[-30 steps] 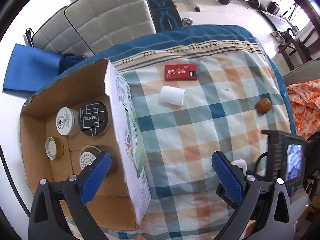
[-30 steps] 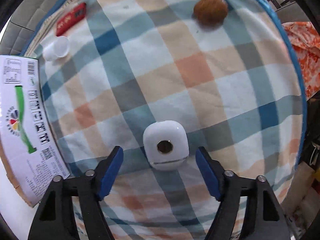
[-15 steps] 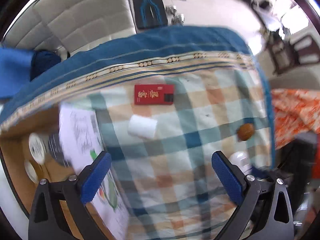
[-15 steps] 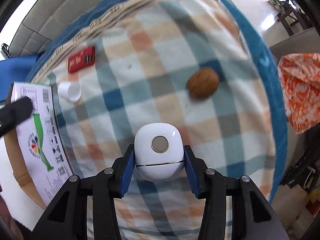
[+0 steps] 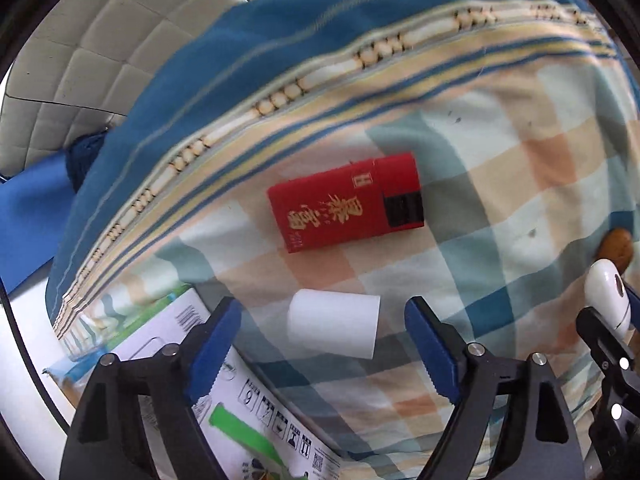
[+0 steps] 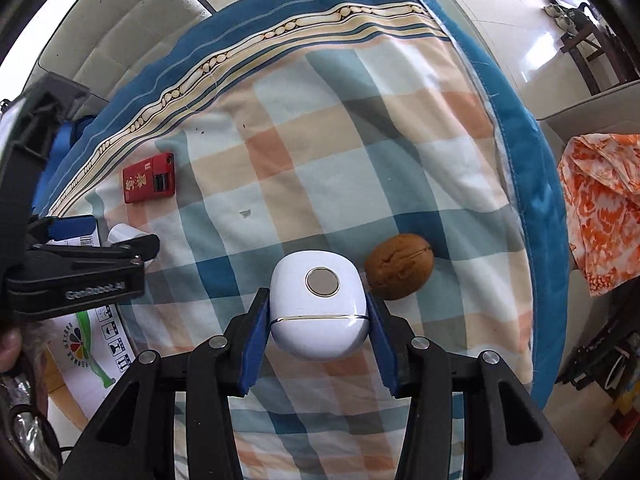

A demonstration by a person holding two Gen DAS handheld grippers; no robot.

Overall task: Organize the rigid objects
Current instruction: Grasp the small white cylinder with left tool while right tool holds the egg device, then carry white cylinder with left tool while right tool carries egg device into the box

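Jaws on the left gripper point(image 5: 322, 332) are closing, w/ the white cup point(image 5: 333, 329) lying on its side between the pads but not yet pinched; gaps are seen on both sides. Jaws on the right gripper point(image 6: 318, 344) are clamped on the white pod-shaped case point(image 6: 319, 304), held clear of the checked cloth point(image 6: 352, 160).

Risks, as judged from here: the cup is round & on its side, so it can be rolled or squirted fwd toward the red box point(image 5: 346, 202) if one pad lands first. The cardboard box point(image 5: 240, 412) sits just beside the left pad, so its wall may get clipped. The case is glossy & gripped low on its sides, so slip is possible. The walnut point(image 6: 399, 266) lies near the right gripper and can be nudged off the edge.
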